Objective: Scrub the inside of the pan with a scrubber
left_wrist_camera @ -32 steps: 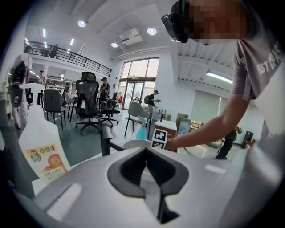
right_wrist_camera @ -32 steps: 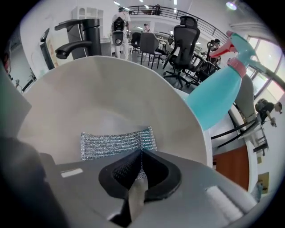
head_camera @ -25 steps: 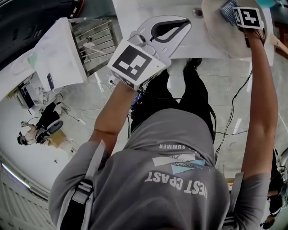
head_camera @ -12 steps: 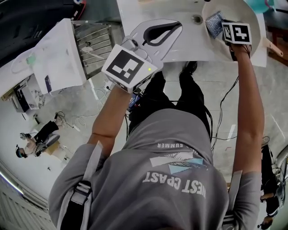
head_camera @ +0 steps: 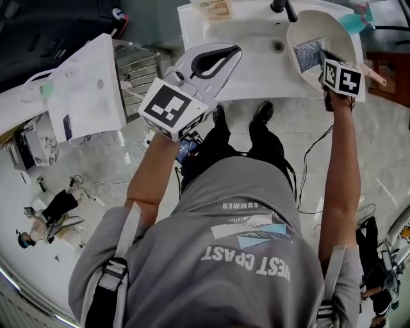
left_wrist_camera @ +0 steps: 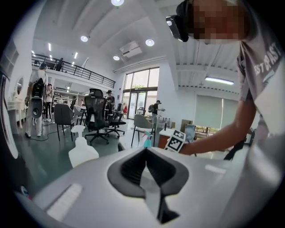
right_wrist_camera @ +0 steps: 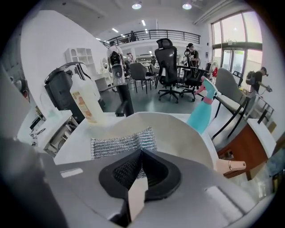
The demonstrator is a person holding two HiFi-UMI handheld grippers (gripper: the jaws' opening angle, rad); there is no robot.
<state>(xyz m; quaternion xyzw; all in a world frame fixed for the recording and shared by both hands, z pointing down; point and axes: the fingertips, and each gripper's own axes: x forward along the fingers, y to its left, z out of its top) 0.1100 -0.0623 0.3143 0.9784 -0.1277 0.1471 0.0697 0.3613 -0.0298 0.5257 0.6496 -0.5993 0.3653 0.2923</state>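
Both grippers have their jaws together. The right gripper is clamped on the near edge of the scrubber, a silvery mesh pad. The pad spreads away from the jaw tips, flat against the inner wall of the pan. In the head view the right gripper reaches into the pan from its near rim, with the scrubber on the left half of the pan's inside. The left gripper is closed on nothing, its tips meeting with only open room behind them. In the head view the left gripper hangs over the near left part of the white table, well apart from the pan.

The cream pan sits at the right end of the table, just beside the sink drain. Its wooden handle sticks out past the table's right edge. A teal spray bottle stands just behind it.

The near edge of the scrubber is hidden behind the right gripper's own jaws, so how deep the grip goes cannot be told. That gripper's marker cube covers part of the pan's near rim in the head view. Whether the pan lies in the basin or leans on its edge is unclear. The faucet is cut off at the top of the head view.
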